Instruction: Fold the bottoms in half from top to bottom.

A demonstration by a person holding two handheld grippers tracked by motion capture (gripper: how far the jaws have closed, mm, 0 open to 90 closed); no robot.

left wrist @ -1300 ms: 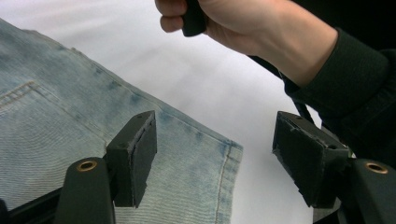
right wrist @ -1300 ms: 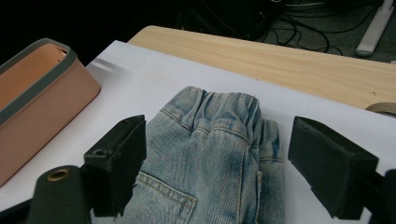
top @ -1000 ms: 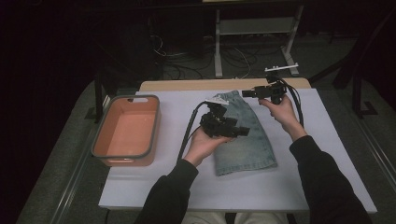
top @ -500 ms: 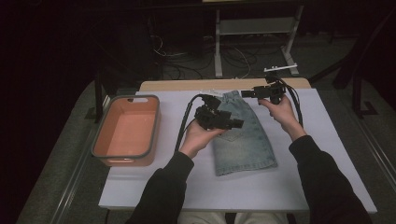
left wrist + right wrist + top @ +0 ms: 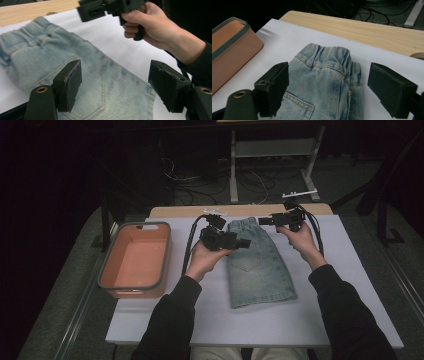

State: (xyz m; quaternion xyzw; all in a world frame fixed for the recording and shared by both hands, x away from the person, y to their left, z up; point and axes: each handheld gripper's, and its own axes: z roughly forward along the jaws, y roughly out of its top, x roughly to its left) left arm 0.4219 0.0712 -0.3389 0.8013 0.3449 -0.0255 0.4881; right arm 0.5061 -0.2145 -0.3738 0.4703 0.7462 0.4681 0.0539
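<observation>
Both claws are spread and hold nothing: the left gripper [image 5: 243, 241] hovers over the folded denim shorts [image 5: 256, 265], the right gripper [image 5: 266, 220] just above their waistband. The shorts lie flat on the white sheet [image 5: 350, 285], long axis running away from the person, waistband at the far end.

Setting: lab or test workspace, dimly lit. Evidence: wooden table [image 5: 180, 211] under a white sheet [image 5: 345, 285]; loose cables [image 5: 260, 180] on grey floor, upper centre; white metal stand [image 5: 272, 150] behind.
</observation>
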